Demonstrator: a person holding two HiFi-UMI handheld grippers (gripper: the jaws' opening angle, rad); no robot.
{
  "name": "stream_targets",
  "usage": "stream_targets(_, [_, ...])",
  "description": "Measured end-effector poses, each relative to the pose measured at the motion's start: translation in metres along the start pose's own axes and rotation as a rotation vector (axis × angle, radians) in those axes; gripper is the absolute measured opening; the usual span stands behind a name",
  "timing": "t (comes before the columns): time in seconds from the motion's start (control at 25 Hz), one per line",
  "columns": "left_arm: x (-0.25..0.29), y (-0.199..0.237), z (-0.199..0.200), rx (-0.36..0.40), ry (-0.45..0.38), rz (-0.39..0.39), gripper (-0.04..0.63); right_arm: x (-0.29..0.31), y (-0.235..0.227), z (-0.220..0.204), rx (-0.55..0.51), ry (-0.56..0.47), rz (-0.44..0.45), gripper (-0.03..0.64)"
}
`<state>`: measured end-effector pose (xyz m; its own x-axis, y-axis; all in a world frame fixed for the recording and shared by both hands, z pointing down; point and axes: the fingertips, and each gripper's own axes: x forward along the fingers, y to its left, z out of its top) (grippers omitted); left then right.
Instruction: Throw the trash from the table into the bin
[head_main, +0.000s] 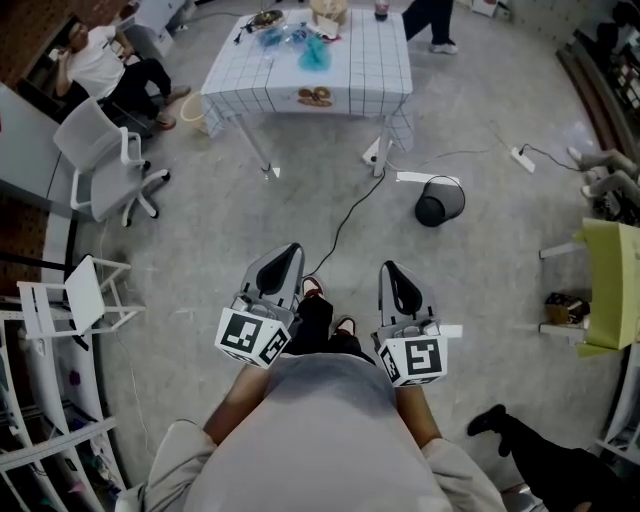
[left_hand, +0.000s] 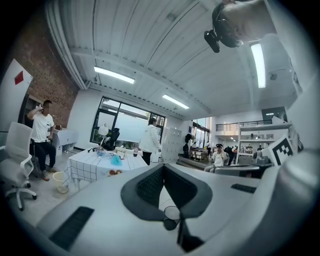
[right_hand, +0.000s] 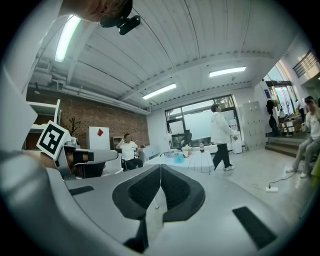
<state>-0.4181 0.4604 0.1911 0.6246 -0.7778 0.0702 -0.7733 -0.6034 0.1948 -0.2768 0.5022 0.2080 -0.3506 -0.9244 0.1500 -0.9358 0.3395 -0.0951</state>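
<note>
The table (head_main: 350, 75) with a checked cloth stands far ahead across the floor, also in the left gripper view (left_hand: 90, 167) and the right gripper view (right_hand: 192, 161). Blue plastic trash (head_main: 313, 52) and a brown item (head_main: 316, 96) lie on it. The black bin (head_main: 438, 203) lies on the floor to the right of the table. My left gripper (head_main: 290, 252) (left_hand: 163, 167) and right gripper (head_main: 388, 268) (right_hand: 160, 167) are held side by side in front of me, pointing at the table. Both are shut with nothing between the pads.
A person sits at the far left (head_main: 100, 60) and another stands beyond the table (head_main: 435, 20). A grey office chair (head_main: 100, 160), a cream bucket (head_main: 193, 113), a white folding chair (head_main: 85, 295), a floor cable with power strip (head_main: 523, 158) and a yellow-green chair (head_main: 610, 285) surround the floor.
</note>
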Motion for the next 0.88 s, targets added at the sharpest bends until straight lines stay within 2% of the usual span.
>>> stream_targets(0.32, [0.039,0.032,0.013,-0.005,-0.038,-0.019,0.006,0.051,0.003,0.014,-0.051,0.005,0.029,0.020])
stream_targets(0.6, [0.065,0.079,0.032,0.007,-0.079,-0.022,0.006,0.116,0.017,0.034,-0.093,-0.003,0.075,0.018])
stream_targets(0.88, [0.080,0.127,0.047,-0.013,-0.107,-0.031,0.006,0.173,0.043,0.042,-0.135,0.013,0.115,0.020])
